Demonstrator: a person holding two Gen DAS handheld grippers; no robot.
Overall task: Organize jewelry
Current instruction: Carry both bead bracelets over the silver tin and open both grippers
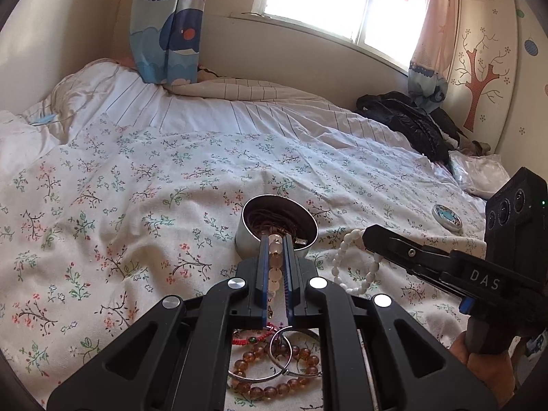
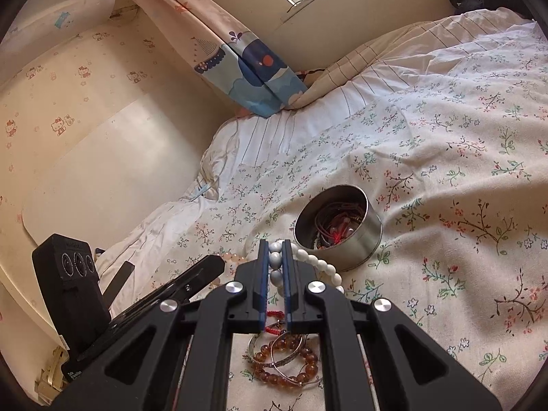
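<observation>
Left gripper (image 1: 276, 243) jaws clench pinkish beads (image 1: 275, 274); right gripper (image 2: 276, 251) jaws white beads (image 2: 320, 264), ends hidden.

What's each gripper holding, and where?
Left gripper: pale pink bracelet, pinched across its beads. Right gripper: white bracelet, likewise.

A floral bedsheet (image 1: 171, 178), whale-print curtain (image 1: 171, 34), black jacket (image 1: 411, 120), and tree-decorated wardrobe (image 1: 479, 78).

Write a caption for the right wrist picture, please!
Right hand-held gripper pinches a white bead bracelet beside a round tin of jewelry on a flowery bedspread.
</observation>
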